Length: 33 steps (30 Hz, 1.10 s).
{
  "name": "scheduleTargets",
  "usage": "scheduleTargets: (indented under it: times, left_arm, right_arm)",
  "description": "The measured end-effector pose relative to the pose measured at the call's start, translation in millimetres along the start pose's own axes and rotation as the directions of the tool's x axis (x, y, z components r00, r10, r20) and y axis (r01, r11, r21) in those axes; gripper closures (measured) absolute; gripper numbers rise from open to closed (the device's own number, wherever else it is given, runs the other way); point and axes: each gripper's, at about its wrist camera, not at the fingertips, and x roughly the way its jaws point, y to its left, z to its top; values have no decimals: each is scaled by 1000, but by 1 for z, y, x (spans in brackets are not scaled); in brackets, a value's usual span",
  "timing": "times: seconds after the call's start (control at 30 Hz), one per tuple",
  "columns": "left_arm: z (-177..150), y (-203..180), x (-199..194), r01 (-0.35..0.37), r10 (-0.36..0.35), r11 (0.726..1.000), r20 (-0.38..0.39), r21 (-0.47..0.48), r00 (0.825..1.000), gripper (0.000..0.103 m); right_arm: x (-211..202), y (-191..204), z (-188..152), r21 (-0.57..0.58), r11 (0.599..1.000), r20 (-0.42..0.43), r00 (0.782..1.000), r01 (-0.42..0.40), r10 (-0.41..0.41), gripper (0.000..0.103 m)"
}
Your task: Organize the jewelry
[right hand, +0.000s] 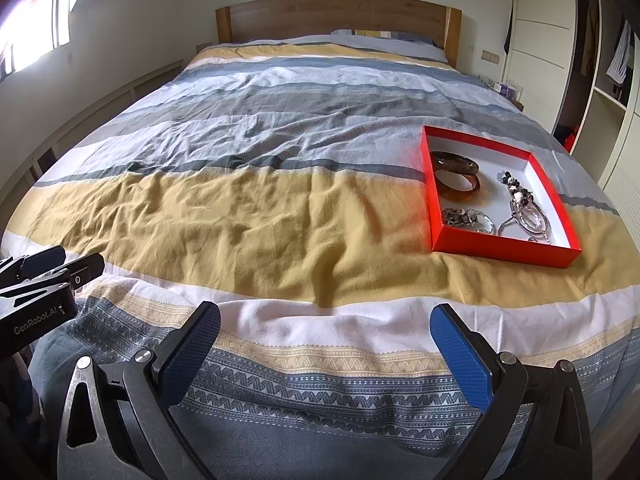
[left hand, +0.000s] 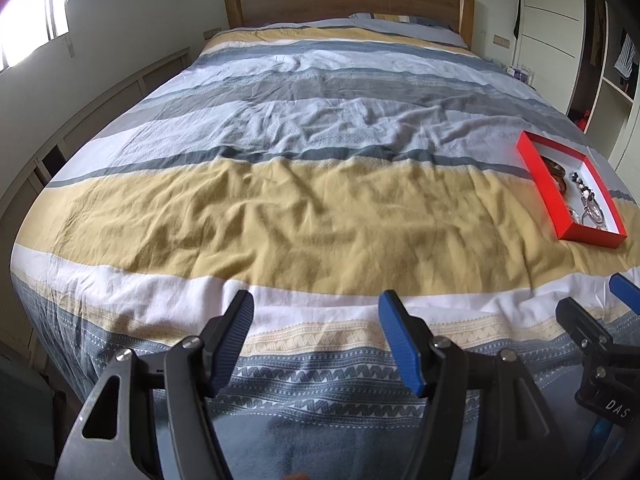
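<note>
A shallow red box [right hand: 500,246] lies on the yellow band of the bed cover, ahead and to the right. It holds two brown bangles [right hand: 456,165], a black-and-white bead necklace [right hand: 516,192], silver chain bracelets [right hand: 468,218] and silver hoops [right hand: 532,216]. My right gripper [right hand: 324,316] hangs open over the foot of the bed with nothing between its fingers, well short of the box. My left gripper [left hand: 316,308] is also open and empty, to the left of the right one. In the left wrist view the box [left hand: 540,176] sits at far right, beyond the right gripper [left hand: 596,298].
The striped cover [right hand: 240,208] is rumpled and bare apart from the box. A wooden headboard [right hand: 336,16] stands at the far end. A white wardrobe [right hand: 540,24] with open shelves is on the right. Low cabinets [left hand: 100,96] and a window are on the left.
</note>
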Motion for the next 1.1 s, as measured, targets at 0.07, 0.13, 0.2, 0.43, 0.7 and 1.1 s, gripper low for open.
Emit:
scheduleTargets:
  times: [0.07, 0.13, 0.2, 0.43, 0.7, 1.1]
  left_arm:
    - [-1, 1, 1, -2, 2, 1000, -5, -7, 1000, 40]
    - [-1, 4, 3, -6, 6, 1000, -12, -18, 1000, 40]
    - [-2, 6, 5, -8, 8, 1000, -21, -27, 1000, 40]
    - [-3, 6, 7, -3, 3, 1000, -24, -22, 1000, 40]
    - [-4, 3, 6, 13, -14, 1000, -15, -6, 1000, 40]
    - [-5, -1, 2, 14, -13, 1000, -4, 13, 1000, 40]
  right_arm:
    - [0, 0, 0, 2, 1000, -2, 1000, -1, 1, 1]
    - [0, 0, 0, 2, 1000, 0, 1000, 0, 0, 1]
    - [1, 0, 0, 0, 1000, -1, 1000, 0, 0, 1]
    - [2, 0, -1, 0, 1000, -3, 1000, 0, 0, 1]
    - [3, -1, -1, 1, 1000, -5, 1000, 0, 0, 1]
    - [4, -1, -1, 4, 1000, -4, 1000, 1, -1, 1]
